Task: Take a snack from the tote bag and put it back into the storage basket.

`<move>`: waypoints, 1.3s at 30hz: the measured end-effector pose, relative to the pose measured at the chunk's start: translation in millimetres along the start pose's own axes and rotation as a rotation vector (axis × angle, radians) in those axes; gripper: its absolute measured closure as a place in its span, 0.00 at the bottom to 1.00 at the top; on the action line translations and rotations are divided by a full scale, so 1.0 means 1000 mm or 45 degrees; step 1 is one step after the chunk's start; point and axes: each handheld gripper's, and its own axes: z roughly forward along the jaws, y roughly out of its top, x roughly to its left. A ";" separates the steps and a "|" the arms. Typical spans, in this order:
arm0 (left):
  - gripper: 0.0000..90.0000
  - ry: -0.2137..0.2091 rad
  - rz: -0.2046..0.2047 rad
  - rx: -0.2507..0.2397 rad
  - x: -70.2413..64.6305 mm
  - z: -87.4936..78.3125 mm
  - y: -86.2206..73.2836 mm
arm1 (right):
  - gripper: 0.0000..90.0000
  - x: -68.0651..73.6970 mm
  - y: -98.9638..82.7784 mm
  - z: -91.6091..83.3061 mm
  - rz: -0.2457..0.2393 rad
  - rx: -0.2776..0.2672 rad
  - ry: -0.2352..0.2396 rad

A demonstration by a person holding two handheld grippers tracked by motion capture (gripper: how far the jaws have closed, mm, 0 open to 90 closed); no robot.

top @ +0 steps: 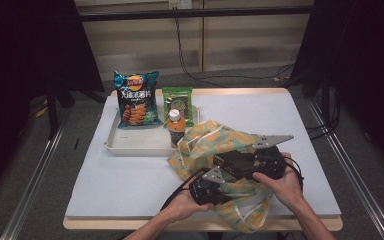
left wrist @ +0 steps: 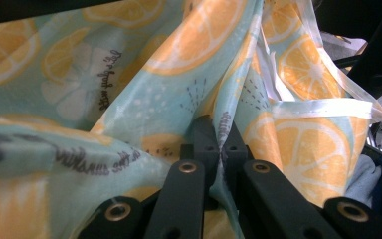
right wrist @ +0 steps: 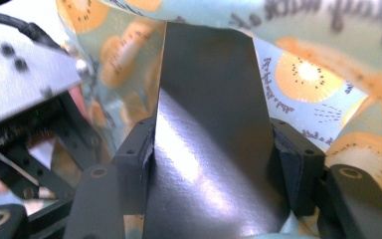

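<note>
Fingers of left gripper pinched on bag fabric, holding its mouth open.
Right gripper clamped on black box, probably for bagging.

A pale-topped table bears a white tray and an orange-print bag.

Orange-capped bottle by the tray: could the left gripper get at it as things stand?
Probably not yet: the left gripper is shut on the citrus-print bag, which lies between it and the bottle.
</note>
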 end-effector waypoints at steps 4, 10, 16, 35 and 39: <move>0.94 -0.016 0.020 -0.025 -0.001 -0.006 0.003 | 0.46 -0.010 -0.007 -0.006 0.036 -0.026 -0.004; 0.85 -0.010 0.013 -0.088 0.000 -0.015 0.005 | 0.46 -0.012 -0.026 0.016 0.026 0.059 -0.012; 0.72 0.034 -0.030 -0.171 0.007 -0.030 0.005 | 0.45 -0.010 -0.035 0.024 -0.008 0.090 -0.014; 0.61 0.126 -0.082 -0.176 0.017 -0.037 0.001 | 0.36 -0.008 -0.070 -0.022 -0.005 0.051 -0.056; 0.61 0.117 -0.086 -0.168 0.017 -0.036 0.000 | 0.51 -0.002 -0.072 -0.029 -0.028 0.043 -0.053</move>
